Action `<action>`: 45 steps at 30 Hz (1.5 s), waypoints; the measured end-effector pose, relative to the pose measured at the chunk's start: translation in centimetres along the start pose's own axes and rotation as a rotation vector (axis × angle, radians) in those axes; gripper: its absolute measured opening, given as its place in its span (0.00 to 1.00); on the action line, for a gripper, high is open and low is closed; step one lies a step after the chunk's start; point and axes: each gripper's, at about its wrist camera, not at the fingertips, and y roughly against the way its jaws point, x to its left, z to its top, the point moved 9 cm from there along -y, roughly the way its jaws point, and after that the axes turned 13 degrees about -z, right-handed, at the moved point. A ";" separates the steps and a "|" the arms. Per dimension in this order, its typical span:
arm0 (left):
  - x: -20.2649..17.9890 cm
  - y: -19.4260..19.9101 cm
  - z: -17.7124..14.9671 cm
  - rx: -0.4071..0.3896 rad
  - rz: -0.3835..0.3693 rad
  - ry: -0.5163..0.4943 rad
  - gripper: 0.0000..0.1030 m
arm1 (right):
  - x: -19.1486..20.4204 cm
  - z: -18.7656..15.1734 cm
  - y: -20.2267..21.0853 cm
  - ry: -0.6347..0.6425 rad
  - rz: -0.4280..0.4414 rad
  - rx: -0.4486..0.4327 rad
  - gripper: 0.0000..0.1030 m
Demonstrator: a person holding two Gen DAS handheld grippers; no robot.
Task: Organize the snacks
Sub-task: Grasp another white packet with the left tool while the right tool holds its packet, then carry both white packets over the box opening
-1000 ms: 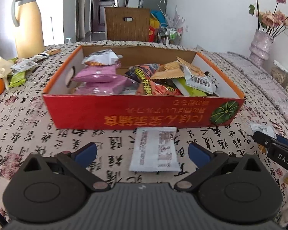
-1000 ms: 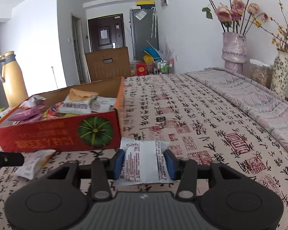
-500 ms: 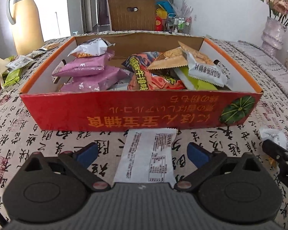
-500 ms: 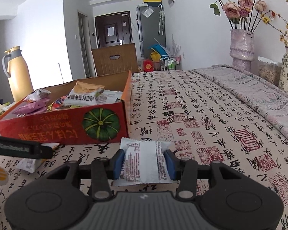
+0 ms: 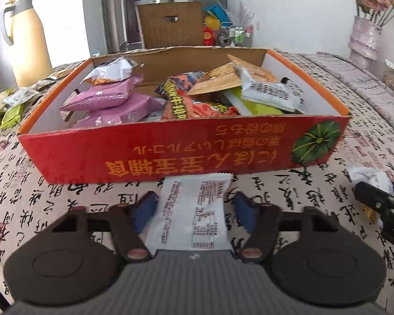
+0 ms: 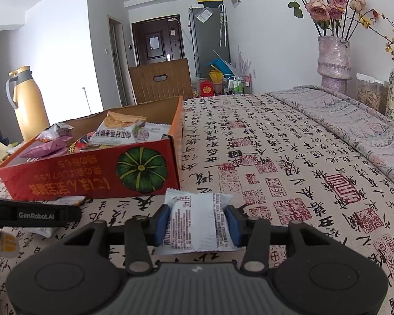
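So both white snack packets sit on the surface just in front of the red box (image 5: 170, 155), handy for dropping in. The left hand-held gripper (image 5: 194, 207) is closing around one packet (image 5: 191, 218) (pads not quite touching yet), while the right hand-held gripper (image 6: 198, 221) already pinches the other packet (image 6: 197, 220).

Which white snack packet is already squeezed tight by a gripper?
The white packet in the right gripper, whose blue pads press both its sides. The other white packet lies between the left gripper's closing jaws, with gaps showing at each side.
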 end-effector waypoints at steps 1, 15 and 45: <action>-0.1 0.1 0.0 0.000 -0.005 -0.006 0.52 | 0.0 0.0 0.0 -0.001 0.000 0.001 0.44; 0.0 2.2 -0.7 -0.024 -0.058 0.004 0.41 | -0.1 0.0 0.0 -0.004 -0.003 0.005 0.45; 2.5 12.7 2.3 -0.264 -0.077 0.011 0.41 | 6.3 2.7 6.6 0.049 0.096 -0.116 0.44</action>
